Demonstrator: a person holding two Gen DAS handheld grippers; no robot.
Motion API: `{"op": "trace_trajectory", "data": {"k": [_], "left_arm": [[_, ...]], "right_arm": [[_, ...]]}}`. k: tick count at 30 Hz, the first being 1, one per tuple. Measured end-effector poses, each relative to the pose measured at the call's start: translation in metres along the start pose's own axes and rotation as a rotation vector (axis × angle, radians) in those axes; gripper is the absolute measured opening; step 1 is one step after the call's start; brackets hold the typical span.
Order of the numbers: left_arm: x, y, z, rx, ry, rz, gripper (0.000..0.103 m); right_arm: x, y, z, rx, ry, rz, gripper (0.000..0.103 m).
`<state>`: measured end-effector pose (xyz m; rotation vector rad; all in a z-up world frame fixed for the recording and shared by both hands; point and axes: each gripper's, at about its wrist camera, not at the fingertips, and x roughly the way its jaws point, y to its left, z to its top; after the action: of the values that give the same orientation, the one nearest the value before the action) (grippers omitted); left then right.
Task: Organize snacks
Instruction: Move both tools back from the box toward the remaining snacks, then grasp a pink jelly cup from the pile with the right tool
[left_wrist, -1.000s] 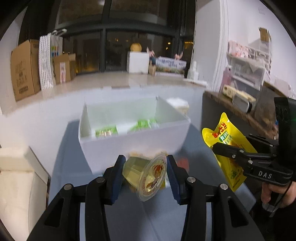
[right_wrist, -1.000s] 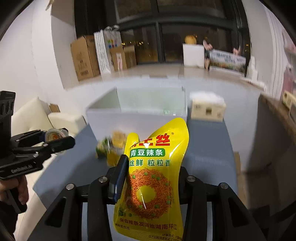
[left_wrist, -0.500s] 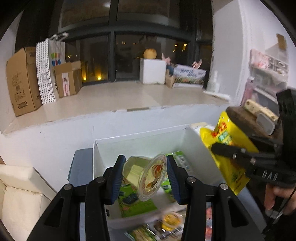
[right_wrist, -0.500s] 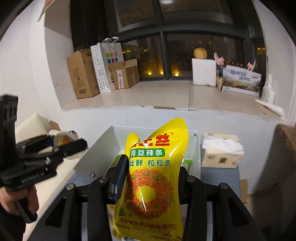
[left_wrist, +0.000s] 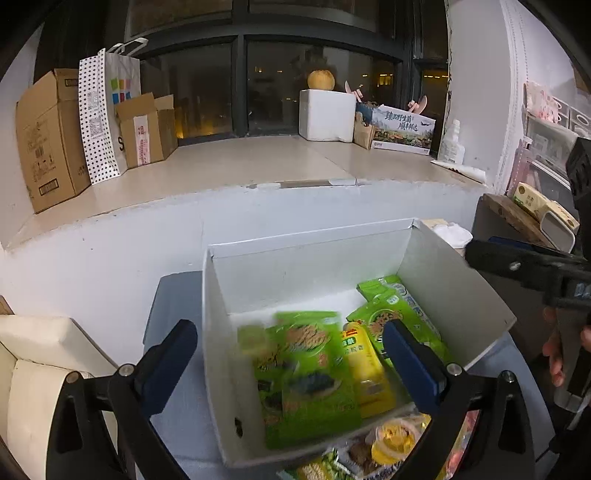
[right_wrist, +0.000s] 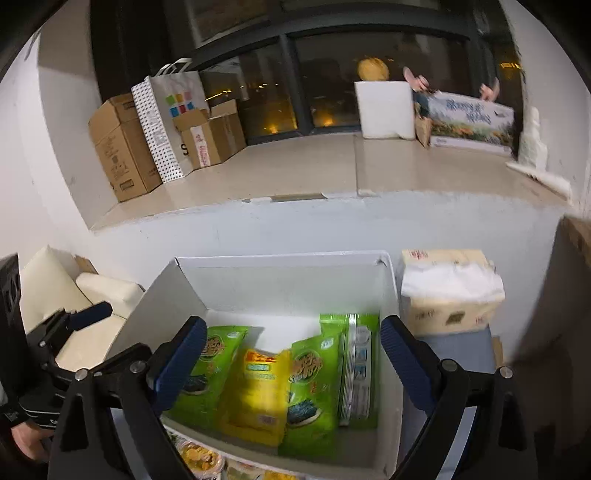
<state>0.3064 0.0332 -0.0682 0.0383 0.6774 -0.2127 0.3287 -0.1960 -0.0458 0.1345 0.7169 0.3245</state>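
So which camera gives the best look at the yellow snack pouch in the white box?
The right wrist view: the yellow pouch lies nearly whole between green packets in the white box. The left wrist view shows it narrower, partly behind a gripper finger.

White box (right_wrist: 288, 280), open top, holds snacks: yellow pouch (right_wrist: 258, 391) lying flat mid, green packs (right_wrist: 314, 387) either side, w/ more snacks (left_wrist: 391, 443) loose at near wall.

Both grippers: the left gripper (left_wrist: 290, 356) and right gripper (right_wrist: 291, 352) have black frames, blue ribbed pads (left_wrist: 410, 363), silver screws; white lettering, apparently unreadable.
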Motion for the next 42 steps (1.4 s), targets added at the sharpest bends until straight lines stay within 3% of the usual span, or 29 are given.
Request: {"op": "trace_trajectory", "data": {"k": [2,7,15,20,25,38,40,42], "left_arm": [[-0.012,0.001,-0.004,-0.018,-0.008,-0.010,0.103],[-0.054,-0.008,-0.029,-0.025,-0.037,-0.035,0.103],[-0.124,-0.031,-0.110,-0.044,-0.036,-0.057,0.103],[-0.140,-0.040,-0.151,-0.061,0.003,-0.045,0.103],[-0.145,-0.043,-0.176,-0.093,0.048,-0.070,0.103],[-0.147,-0.053,-0.177,-0.034,0.058,-0.045,0.103],[-0.147,-0.050,-0.176,-0.043,0.057,-0.051,0.103],[-0.147,-0.050,-0.176,-0.045,0.059,-0.056,0.103]], "right_arm": [[-0.017,0.002,-0.006,0.002,-0.025,0.014,0.103],[-0.065,0.013,-0.031,-0.010,-0.083,0.041,0.103],[-0.114,0.025,-0.124,-0.072,-0.040,0.015,0.103],[-0.105,0.018,-0.175,-0.056,0.064,-0.034,0.103],[-0.090,0.016,-0.204,-0.055,0.119,-0.047,0.103],[-0.041,0.023,-0.207,-0.077,0.168,-0.082,0.103],[-0.035,0.025,-0.208,-0.091,0.175,-0.093,0.096],[-0.025,0.025,-0.209,-0.100,0.204,-0.123,0.079]]}}
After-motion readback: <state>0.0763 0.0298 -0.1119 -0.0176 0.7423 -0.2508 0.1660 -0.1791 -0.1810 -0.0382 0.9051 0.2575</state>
